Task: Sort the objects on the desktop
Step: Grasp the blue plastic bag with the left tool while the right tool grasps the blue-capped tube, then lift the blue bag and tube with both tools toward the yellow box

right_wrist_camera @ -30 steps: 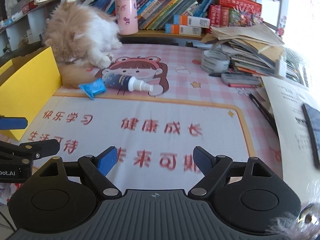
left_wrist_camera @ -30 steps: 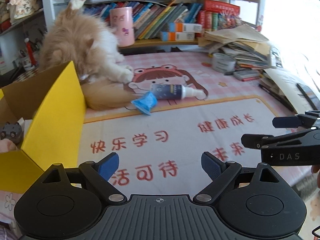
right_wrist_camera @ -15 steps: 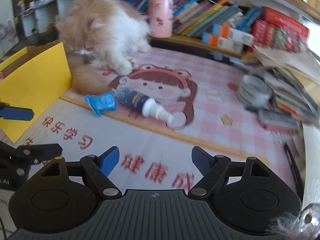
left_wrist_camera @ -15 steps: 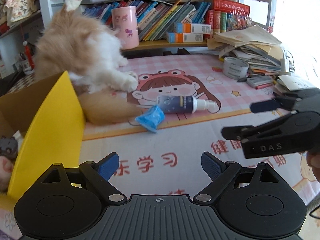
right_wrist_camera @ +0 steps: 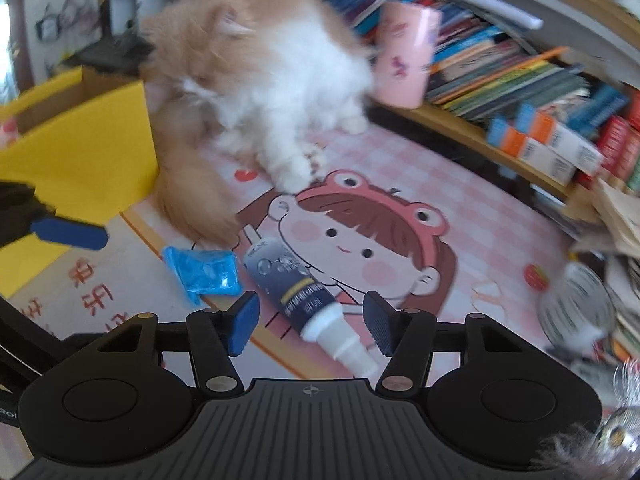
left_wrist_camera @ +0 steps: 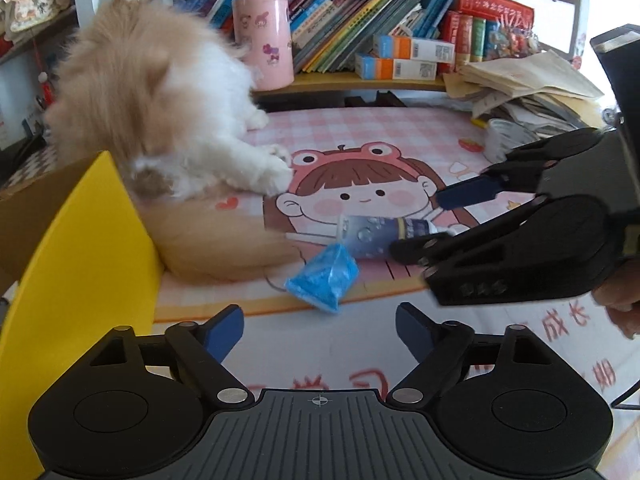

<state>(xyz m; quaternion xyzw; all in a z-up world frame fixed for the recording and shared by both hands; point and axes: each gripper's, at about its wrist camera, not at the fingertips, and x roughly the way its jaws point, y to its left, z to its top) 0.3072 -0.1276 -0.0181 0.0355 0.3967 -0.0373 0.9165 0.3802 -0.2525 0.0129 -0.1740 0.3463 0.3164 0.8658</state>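
— What was the desk like?

— A pink checked mat with a cartoon girl in a frog hat covered it, red characters printed along the near edge. Behind ran a shelf of books with a pink tin standing on it, and a heap of papers lay to the right.

— And the things to sort?

— A dark tube with a white nozzle lay flat on the mat, over the cartoon's cheek. A blue packet lay just beside its flat end. A fluffy ginger-and-white cat sprawled behind both, its tail curling close to the packet. A yellow box stood at the left, its flap up.

— Where was the right gripper?

— Low over the tube. Its fingers were spread wide, one on either side of the nozzle end — the blue pads not touching it, as far as the wrist view showed. It gripped nothing.

— The left gripper?

— Also wide apart and holding nothing, hovering short of the packet with the box close at its left. Whether it rested on the mat I could not tell.
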